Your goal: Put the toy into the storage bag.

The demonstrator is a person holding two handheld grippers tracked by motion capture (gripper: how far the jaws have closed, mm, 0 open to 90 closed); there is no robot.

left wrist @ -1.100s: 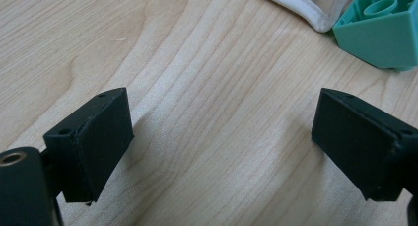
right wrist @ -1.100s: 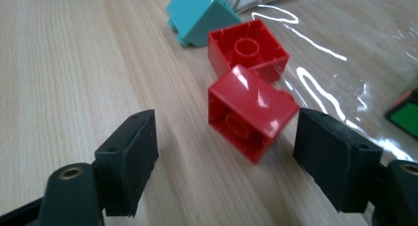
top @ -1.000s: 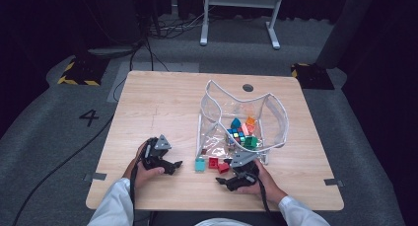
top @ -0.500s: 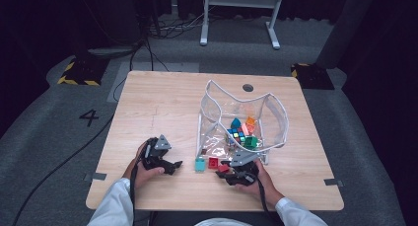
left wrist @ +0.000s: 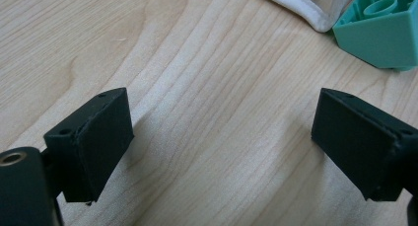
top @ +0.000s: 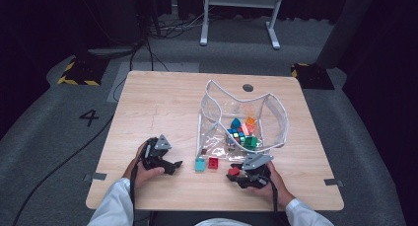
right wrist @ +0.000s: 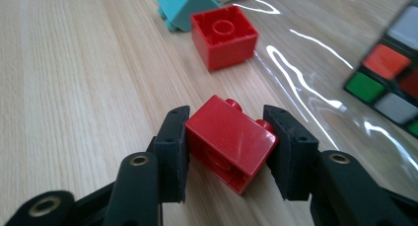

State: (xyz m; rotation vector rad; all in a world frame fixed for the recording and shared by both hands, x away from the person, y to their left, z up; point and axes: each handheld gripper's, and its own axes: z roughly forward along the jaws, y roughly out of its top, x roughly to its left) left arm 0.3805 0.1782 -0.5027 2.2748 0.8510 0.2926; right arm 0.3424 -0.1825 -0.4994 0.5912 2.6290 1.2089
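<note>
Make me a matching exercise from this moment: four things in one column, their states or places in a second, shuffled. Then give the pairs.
1. left gripper
2. right gripper
3. teal block
4. puzzle cube

A. inside the clear bag
B. shut on a red block
C. open over bare table
D. loose on the table beside another red block

Pairs: 1-C, 2-B, 3-D, 4-A

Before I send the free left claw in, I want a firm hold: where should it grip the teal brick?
Probably across two opposite flat side walls of the teal brick, coming in low along the table. It lies tipped, its hollow underside showing, so the smooth walls give better purchase. The left claw is open and empty; the bag's edge lies close beside the brick, so approach from the open side.
</note>
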